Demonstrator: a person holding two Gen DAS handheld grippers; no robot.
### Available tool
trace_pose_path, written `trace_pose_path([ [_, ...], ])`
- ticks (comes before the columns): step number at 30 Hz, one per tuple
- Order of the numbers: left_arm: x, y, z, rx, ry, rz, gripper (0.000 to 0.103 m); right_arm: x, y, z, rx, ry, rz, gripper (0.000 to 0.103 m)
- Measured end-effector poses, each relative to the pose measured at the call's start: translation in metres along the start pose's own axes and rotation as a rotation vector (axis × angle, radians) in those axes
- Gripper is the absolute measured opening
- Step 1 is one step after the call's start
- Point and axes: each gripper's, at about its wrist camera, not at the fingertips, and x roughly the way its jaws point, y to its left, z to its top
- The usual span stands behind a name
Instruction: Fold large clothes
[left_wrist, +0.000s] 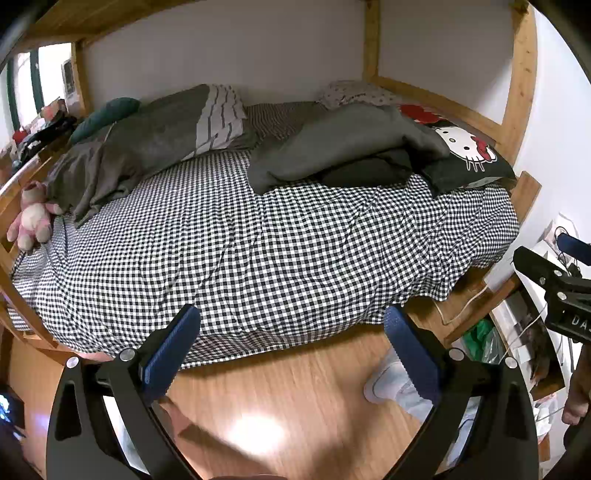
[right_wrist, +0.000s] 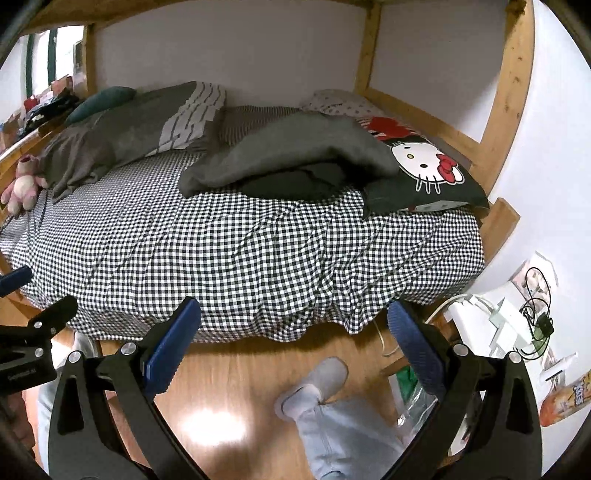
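Both our left tongs (left_wrist: 291, 314) and right tongs (right_wrist: 293, 308) hang released; the gray garment (left_wrist: 343, 144), soft and floppy, near the bed's (left_wrist: 221, 240) far edge, wants gripping at its corners.

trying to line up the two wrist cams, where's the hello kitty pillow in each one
Left wrist: the Hello Kitty pillow lies in the upper right, at the right end of the bed, against the wooden post.
Right wrist: the same pillow sits right of centre, larger and closer to the middle.
Shared landmark: the crumpled grey garment lies just left of the pillow in both, on the checked sheet.
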Motion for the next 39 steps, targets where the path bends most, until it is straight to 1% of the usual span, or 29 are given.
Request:
trace_pose_path([
  [4, 0.002, -0.001, -0.001, 0.007, 0.004, 0.015, 0.098, 0.002, 0.0, -0.002, 0.006, 0.006, 0.005, 0.1],
  [10, 0.001, -0.001, -0.002, 0.013, 0.002, 0.005, 0.098, 0.004, 0.0, -0.003, 0.015, 0.009, 0.027, 0.1],
  [16, 0.0, -0.004, -0.003, 0.016, 0.008, -0.008, 0.098, 0.004, 0.001, -0.005, 0.014, 0.008, 0.025, 0.1],
  [19, 0.002, -0.005, -0.003, 0.015, 0.014, 0.015, 0.098, 0.004, 0.001, -0.005, 0.01, 0.004, 0.028, 0.1],
  [23, 0.003, -0.007, -0.003, 0.024, 0.013, 0.065, 0.098, 0.004, 0.002, -0.006, 0.005, 0.002, 0.029, 0.1],
  [34, 0.0, -0.014, -0.001, 0.042, -0.004, 0.038, 0.098, 0.004, 0.0, -0.007, 0.01, -0.001, 0.027, 0.1],
  [36, 0.0, -0.017, -0.003, 0.057, -0.011, 0.043, 0.098, 0.005, 0.0, -0.007, 0.008, 0.0, 0.028, 0.1],
  [39, -0.001, -0.016, -0.003, 0.048, -0.015, 0.031, 0.098, 0.006, 0.0, -0.008, 0.01, 0.004, 0.029, 0.1],
])
